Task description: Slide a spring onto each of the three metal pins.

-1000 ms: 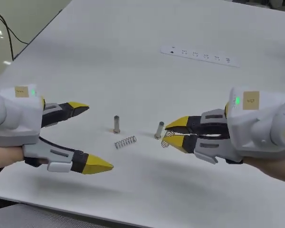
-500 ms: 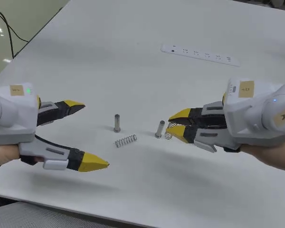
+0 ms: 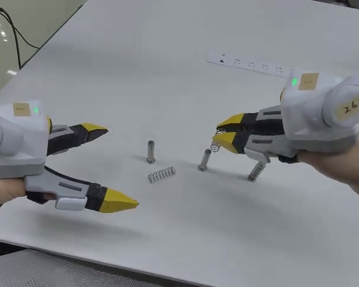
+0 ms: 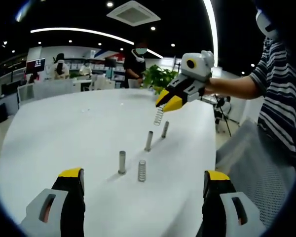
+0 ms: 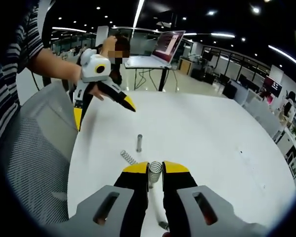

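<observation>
Gripping the held spring (image 3: 215,144), a short coil of bare steel wire, are the yellow tips of the right gripper (image 3: 227,132). The jaws are narrow and pinched on the coil's upper end, and the rest of the coil hangs below the tips, off the white table (image 3: 167,72).

- Leaning pin (image 3: 204,160): grey metal, tilted, just below the right jaws. Its top is near the hanging coil's lower end; whether they touch cannot be told.
- Third pin (image 3: 255,171): tilted, under the right jaws and behind their tips. Coils appear to wrap it.
- Upright pin (image 3: 151,151): grey, standing between the two sets of jaws, ahead of the left tips.
- Loose spring (image 3: 161,174): lying flat just beside the upright pin, nearer the lower left jaw.
- Power strip (image 3: 254,64): white, well beyond both sets of jaws.
- Nothing lies between the right tips and the leaning pin.
- Left gripper (image 3: 106,166): held level and low, pointing toward the pins, its jaws spread wide with nothing between them.
- Right gripper: raised off the surface and angled slightly down, its tips facing the left gripper.
</observation>
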